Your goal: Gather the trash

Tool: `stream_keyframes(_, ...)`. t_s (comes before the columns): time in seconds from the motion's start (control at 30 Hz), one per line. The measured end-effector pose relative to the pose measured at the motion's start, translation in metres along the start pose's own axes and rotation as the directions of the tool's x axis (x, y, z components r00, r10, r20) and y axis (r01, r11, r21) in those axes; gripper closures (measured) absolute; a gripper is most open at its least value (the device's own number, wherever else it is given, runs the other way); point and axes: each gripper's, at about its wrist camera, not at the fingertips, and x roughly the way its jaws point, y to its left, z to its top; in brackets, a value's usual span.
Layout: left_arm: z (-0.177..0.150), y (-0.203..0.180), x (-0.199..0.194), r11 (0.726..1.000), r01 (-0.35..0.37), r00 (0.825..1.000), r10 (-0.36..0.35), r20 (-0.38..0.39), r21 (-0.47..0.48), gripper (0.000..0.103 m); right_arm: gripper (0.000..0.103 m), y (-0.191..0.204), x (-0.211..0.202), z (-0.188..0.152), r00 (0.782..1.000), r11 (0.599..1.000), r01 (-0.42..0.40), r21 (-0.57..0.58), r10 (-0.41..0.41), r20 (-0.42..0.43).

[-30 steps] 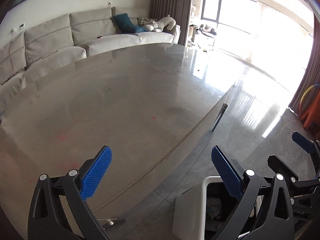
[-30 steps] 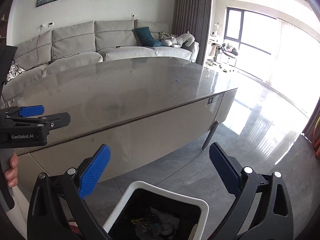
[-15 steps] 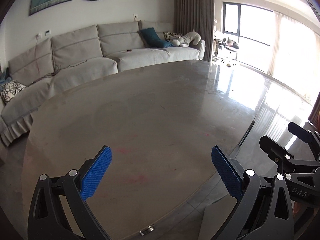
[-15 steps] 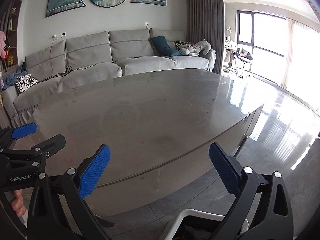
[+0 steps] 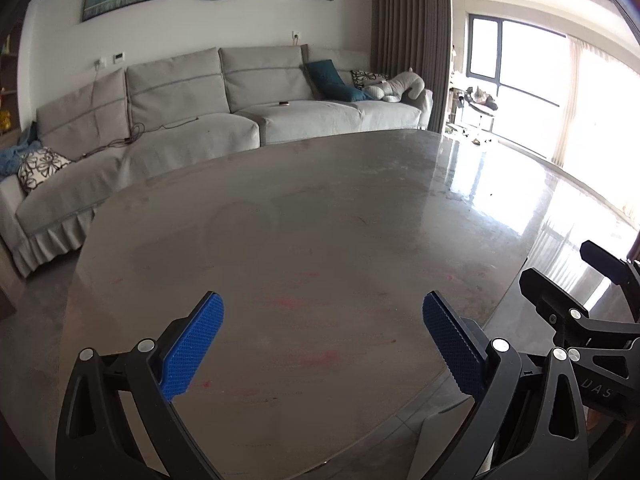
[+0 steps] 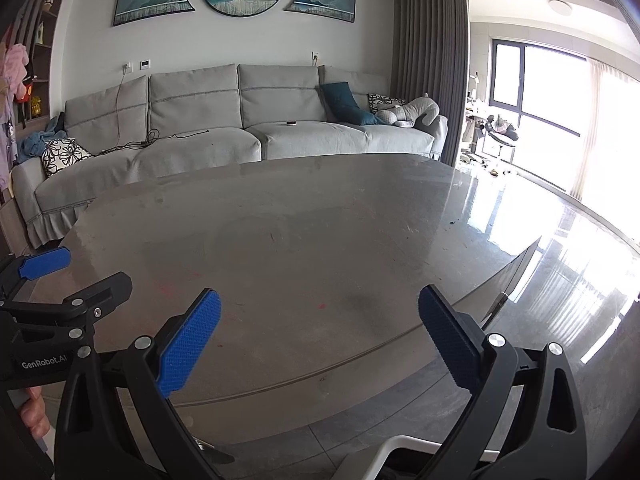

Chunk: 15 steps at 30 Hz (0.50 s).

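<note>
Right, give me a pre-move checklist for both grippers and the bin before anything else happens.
1. Left gripper open and holding nothing: ok, jaws spread wide with only table between them.
2. Right gripper open and holding nothing: ok, same spread.
3. Grippers apart from each other: ok, the right one sits off to the side in the left view, not touching.
4. Trash on the table to pick up: not ok, only faint red smudges and scuffs show, no loose item.
5. Bin within reach: ok, its white rim shows below the right gripper, on the floor beside the table.
6. Bin's fill level: cannot tell, the inside is out of view.
</note>
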Motion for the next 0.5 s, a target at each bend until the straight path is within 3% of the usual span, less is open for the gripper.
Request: stream_keyframes(0.5,-0.0013,0.0023,0.0002,1.000,-0.007,1.000,0.007,0.007,0.008,0.005,0.005,0.0012,-0.0021,0.0026,1.000,1.000,-0.004,-0.013,0.004,0.008)
